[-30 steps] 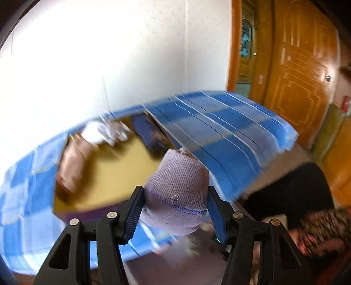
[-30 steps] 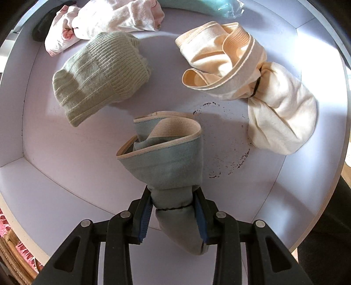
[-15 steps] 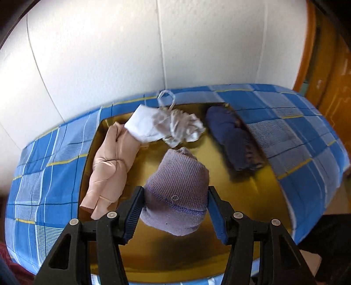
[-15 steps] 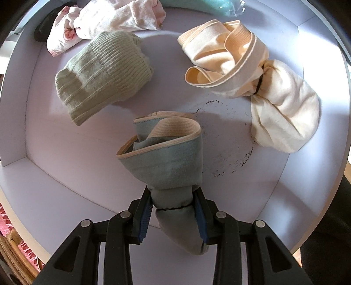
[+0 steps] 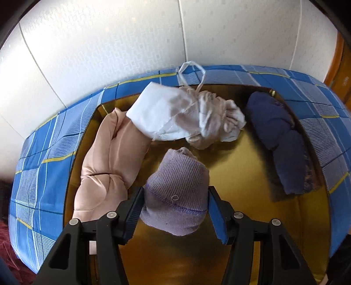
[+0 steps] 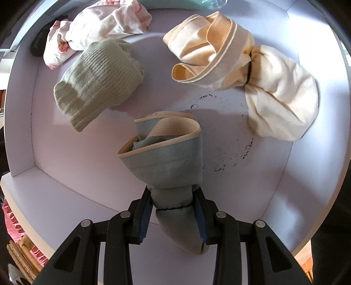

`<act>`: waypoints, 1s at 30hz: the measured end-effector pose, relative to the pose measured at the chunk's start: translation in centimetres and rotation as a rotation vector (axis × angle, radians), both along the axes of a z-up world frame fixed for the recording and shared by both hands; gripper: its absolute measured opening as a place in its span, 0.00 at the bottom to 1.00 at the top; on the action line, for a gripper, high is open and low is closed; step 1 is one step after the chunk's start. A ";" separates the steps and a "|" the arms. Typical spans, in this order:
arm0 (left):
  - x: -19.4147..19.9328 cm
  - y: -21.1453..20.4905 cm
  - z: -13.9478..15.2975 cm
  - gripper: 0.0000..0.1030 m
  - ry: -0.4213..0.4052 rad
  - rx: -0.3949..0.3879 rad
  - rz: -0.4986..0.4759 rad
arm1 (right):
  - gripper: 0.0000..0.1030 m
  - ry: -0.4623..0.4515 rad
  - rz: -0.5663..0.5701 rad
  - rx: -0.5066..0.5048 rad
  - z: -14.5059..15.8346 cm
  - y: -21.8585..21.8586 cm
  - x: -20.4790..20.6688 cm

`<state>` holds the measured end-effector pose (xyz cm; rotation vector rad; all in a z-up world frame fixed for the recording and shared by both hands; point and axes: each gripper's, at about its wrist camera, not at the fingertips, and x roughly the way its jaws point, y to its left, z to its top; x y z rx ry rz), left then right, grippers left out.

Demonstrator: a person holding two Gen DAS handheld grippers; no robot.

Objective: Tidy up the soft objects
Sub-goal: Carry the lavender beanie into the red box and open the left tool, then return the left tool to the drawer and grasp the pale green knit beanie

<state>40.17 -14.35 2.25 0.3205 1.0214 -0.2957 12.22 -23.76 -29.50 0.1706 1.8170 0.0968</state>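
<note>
My left gripper (image 5: 175, 208) is shut on a lilac knitted sock roll (image 5: 176, 193), held over the gold-lined inside of a blue plaid box (image 5: 43, 166). In that box lie a pink satin bundle (image 5: 109, 162), a white bundle with a loop (image 5: 186, 118) and a navy roll (image 5: 283, 140). My right gripper (image 6: 174, 210) is shut on a grey-blue garment roll with a beige band (image 6: 169, 157), above a pale lilac tray (image 6: 72, 162). On the tray rest a green ribbed sock roll (image 6: 98, 81), a cream tied bundle (image 6: 245, 72) and a pink-white bundle (image 6: 103, 28).
A white panelled wall (image 5: 131, 43) rises behind the plaid box. A wicker basket with pink cloth (image 6: 17, 239) sits left of the tray's rim. A dark item (image 6: 38, 45) and a teal item (image 6: 175, 3) lie at the tray's far edge.
The left gripper swung with the lilac roll from beside the plaid box to over its inside and lower. The right gripper with its grey-blue roll stayed nearly still.
</note>
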 end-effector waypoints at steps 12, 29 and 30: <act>-0.9 1.6 2.5 0.68 -0.105 -0.055 0.029 | 0.35 0.003 -0.011 0.004 0.1 -1.3 0.1; -10.7 5.8 5.1 0.74 -0.261 -0.224 -0.073 | 0.35 -0.021 -0.076 -0.018 1.0 -2.8 0.5; -12.0 6.1 5.4 0.74 -0.286 -0.249 -0.093 | 0.35 -0.026 -0.089 -0.014 1.2 -3.0 0.4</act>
